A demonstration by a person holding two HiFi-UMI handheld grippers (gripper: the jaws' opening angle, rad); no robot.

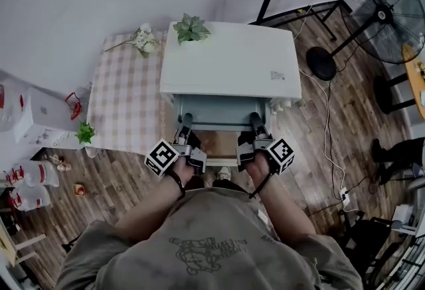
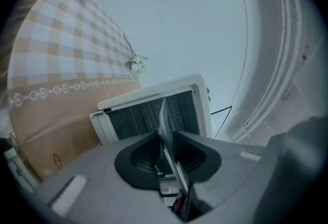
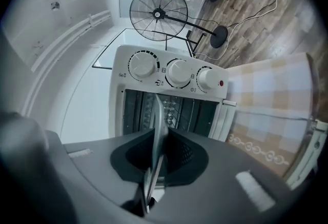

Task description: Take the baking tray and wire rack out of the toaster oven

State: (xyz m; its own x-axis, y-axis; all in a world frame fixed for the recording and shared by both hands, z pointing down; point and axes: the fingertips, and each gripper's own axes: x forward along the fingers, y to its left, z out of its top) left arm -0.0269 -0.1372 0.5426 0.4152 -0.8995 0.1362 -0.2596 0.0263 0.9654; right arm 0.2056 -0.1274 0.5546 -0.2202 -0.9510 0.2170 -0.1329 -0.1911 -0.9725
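The baking tray (image 1: 218,111) lies level, half out of the white toaster oven (image 1: 232,60). Its long axis runs left to right. The left tongs (image 1: 186,120) and right tongs (image 1: 256,120) each clamp its near edge. The oven stands on a worktop by a checked cloth (image 1: 126,96), over a wood-plank floor (image 1: 345,123) with a pedestal fan (image 1: 382,13).

1. The toaster oven (image 1: 229,60) sits on the right part of the surface (image 1: 126,103); a flower sprig (image 1: 141,38) lies left of it.
2. The baking tray (image 1: 216,113) juts from the oven's near side.
3. The left claw (image 1: 186,120) grips the tray's near-left edge, the right claw (image 1: 255,117) its near-right.
4. A fan (image 1: 382,13) stands far right on the floor (image 1: 345,89).
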